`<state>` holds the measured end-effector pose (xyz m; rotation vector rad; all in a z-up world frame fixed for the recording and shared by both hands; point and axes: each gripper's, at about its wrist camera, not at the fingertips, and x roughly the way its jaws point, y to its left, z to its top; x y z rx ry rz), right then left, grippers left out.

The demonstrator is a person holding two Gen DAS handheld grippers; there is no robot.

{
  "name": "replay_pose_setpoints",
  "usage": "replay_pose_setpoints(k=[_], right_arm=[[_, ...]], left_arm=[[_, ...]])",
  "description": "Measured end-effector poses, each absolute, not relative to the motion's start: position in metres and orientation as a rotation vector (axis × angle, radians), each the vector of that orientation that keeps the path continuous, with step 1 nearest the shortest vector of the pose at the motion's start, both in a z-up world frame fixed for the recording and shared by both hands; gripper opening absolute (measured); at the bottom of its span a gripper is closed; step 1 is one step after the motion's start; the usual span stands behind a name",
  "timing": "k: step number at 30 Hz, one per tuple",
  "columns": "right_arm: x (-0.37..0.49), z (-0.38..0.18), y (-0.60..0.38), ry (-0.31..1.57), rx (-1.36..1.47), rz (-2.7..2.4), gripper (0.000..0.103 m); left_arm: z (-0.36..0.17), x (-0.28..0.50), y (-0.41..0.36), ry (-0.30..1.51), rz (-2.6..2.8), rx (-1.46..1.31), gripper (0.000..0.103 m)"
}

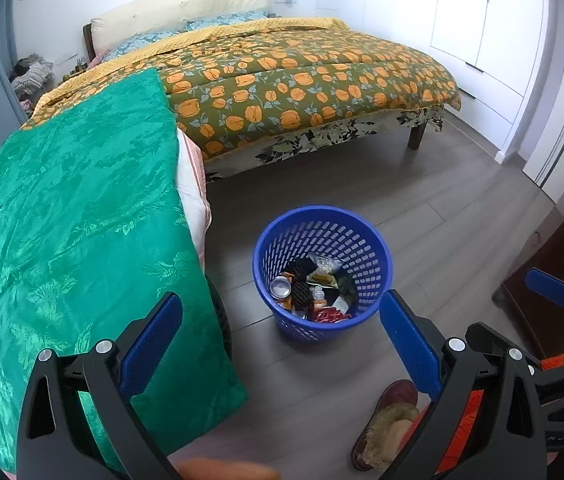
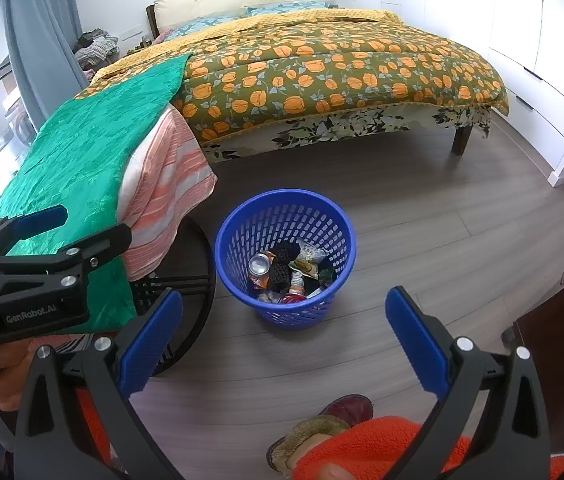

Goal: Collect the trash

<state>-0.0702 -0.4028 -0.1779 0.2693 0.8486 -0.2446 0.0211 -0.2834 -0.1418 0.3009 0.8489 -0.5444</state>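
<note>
A blue perforated waste basket (image 1: 374, 256) (image 2: 238, 236) stands on the grey wood floor. Inside it lie a drink can (image 1: 281, 287) (image 2: 259, 265), snack wrappers (image 1: 324, 266) (image 2: 309, 257) and other mixed trash. My left gripper (image 1: 282, 300) is open and empty, raised in front of the basket. My right gripper (image 2: 284, 296) is open too, with nothing between its blue pads. In the left wrist view the right gripper (image 1: 522, 312) shows at the right edge. In the right wrist view the left gripper (image 2: 82, 228) shows at the left, over the green cloth.
A bed with an orange-flowered quilt (image 1: 302, 80) (image 2: 342, 76) fills the back. A green cloth (image 1: 74, 220) (image 2: 94, 152) drapes a stand left of the basket. A dark wooden cabinet (image 1: 554, 272) is at the right. A person's furry slipper (image 1: 386, 424) (image 2: 322, 428) is below.
</note>
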Motion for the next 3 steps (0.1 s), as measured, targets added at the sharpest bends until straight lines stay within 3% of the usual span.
replay_pose_setpoints(k=[3], right_arm=[[-0.0711, -0.1775, -0.4024, 0.848, 0.27, -0.246, 0.098]], left_arm=[[-0.1426, 0.0205, -0.2837, 0.853, -0.545, 0.304, 0.098]])
